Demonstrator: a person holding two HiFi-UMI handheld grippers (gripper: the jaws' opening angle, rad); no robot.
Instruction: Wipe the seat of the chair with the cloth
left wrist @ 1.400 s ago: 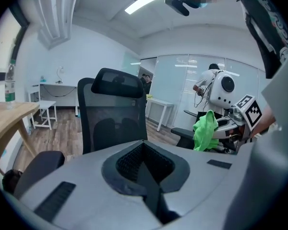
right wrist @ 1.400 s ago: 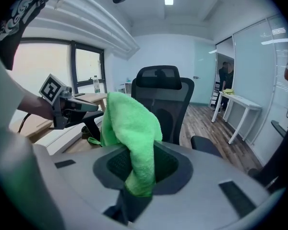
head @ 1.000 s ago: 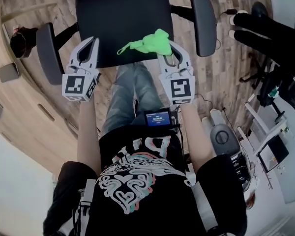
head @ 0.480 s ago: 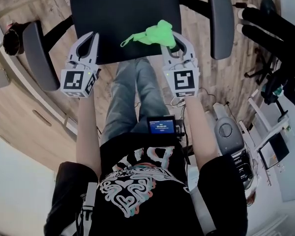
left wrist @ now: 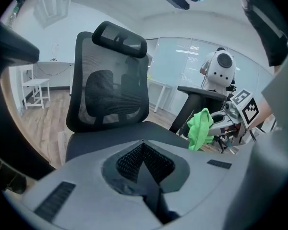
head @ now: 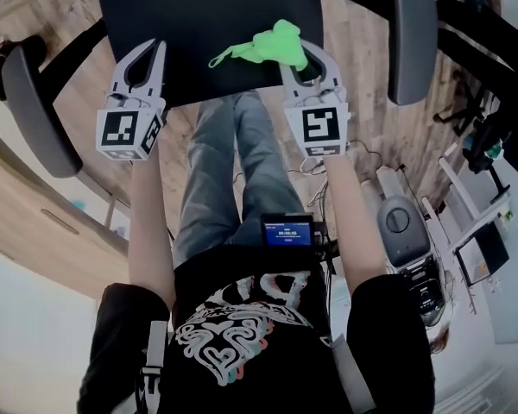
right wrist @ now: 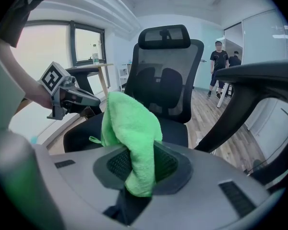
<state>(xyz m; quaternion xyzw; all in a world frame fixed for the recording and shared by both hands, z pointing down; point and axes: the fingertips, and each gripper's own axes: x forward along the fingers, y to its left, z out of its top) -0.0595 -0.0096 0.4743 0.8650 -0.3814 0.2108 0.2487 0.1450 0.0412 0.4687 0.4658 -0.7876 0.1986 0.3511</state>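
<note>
Two jaws of the right gripper (right wrist: 140, 174) pinch the cloth (right wrist: 129, 128) tight. The cloth bunches up above them, over the front right part of the seat (head: 207, 15). Whether it touches the seat cannot be told. The left gripper (left wrist: 143, 145) has its jaws closed tip to tip on nothing, and it sits over the seat's front left edge, well apart from the cloth. An armrest (head: 412, 33) flanks each side of the seat. Beyond it rise the mesh back (left wrist: 113, 95) and headrest (left wrist: 120, 38). The person's legs (head: 229, 166) stand just before the seat's front edge, on wood floor (head: 367, 102).
</note>
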